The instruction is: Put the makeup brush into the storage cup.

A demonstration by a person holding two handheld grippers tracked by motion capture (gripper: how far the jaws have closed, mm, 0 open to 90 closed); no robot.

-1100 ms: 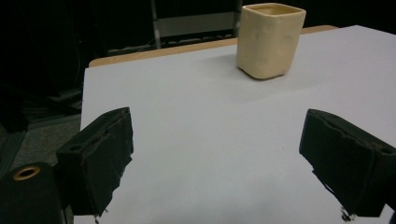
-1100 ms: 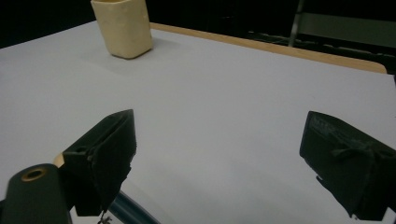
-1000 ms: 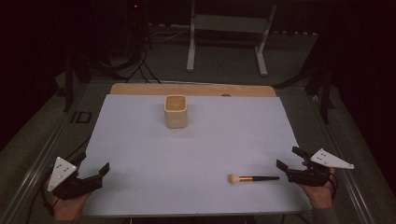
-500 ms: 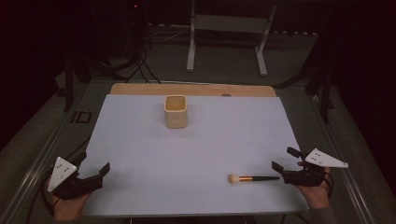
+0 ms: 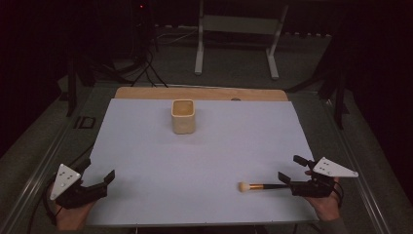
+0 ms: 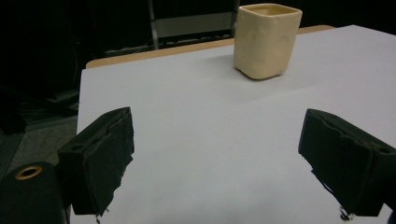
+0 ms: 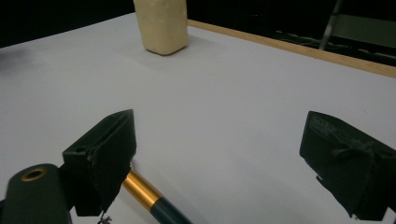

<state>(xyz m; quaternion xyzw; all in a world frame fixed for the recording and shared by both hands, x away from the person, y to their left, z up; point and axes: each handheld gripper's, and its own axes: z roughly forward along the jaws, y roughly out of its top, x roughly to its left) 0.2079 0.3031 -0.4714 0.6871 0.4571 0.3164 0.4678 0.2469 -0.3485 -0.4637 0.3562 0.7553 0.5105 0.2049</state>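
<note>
So the right claw [image 5: 292, 174] is basically on top of the makeup brush [image 5: 263, 186] already, jaws spread wide with nothing between them yet; the brush lies flat on the white worktop [image 5: 204, 161] near the front edge, long axis running roughly side to side, pale bristle head pointing toward the left side and the dark handle end reaching right up to the claw; in the right gripper view the gold ferrule and dark handle [image 7: 154, 200] slip in low beside the left-hand jaw rather than sitting centred in the gap, so I'd guess the hand needs a small sideways shuffle before closing, otherwise one jaw just nudges the handle and rolls it; the left claw [image 5: 100, 180] sits way over at the front left corner, also wide open and empty, well apart from the brush, so the right hand is clearly the nearer one; further back, around the middle of the worktop toward the far edge, stands a cream cup [image 5: 183, 116], upright, open top, nothing in it that I can make out; the stretch between brush and cup is bare, so nothing blocks a carry over there if that's where it's headed.
</note>
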